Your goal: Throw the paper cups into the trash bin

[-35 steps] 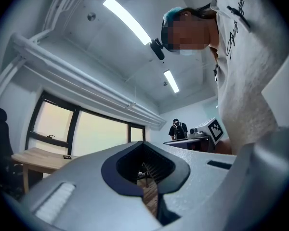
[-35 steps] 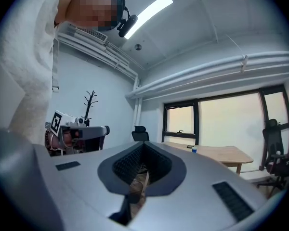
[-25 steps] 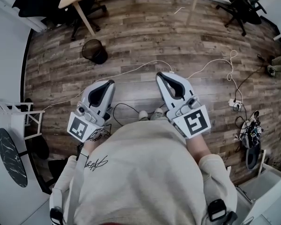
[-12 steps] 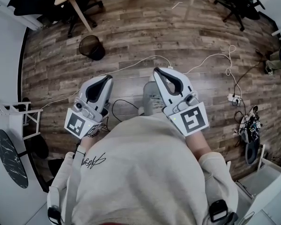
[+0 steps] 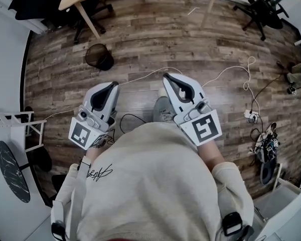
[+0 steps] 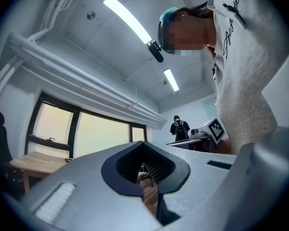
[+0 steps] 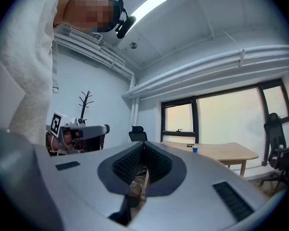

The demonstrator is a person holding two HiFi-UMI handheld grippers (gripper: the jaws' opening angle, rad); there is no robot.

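Both claws are pressed together, nothing in them: left claw [image 5: 111,85] and right claw [image 5: 166,77], smooth grey shells with ribbed black pads, over the streaky plank floor [image 5: 140,29]. Ahead to the left stands the round black mesh trash bin [image 5: 99,56]. A small blue cup [image 7: 195,149] sits on the pale wooden bench [image 7: 221,153].

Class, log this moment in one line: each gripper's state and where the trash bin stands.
left gripper: shut, empty | right gripper: shut, empty | trash bin: on floor ahead of left gripper, apart
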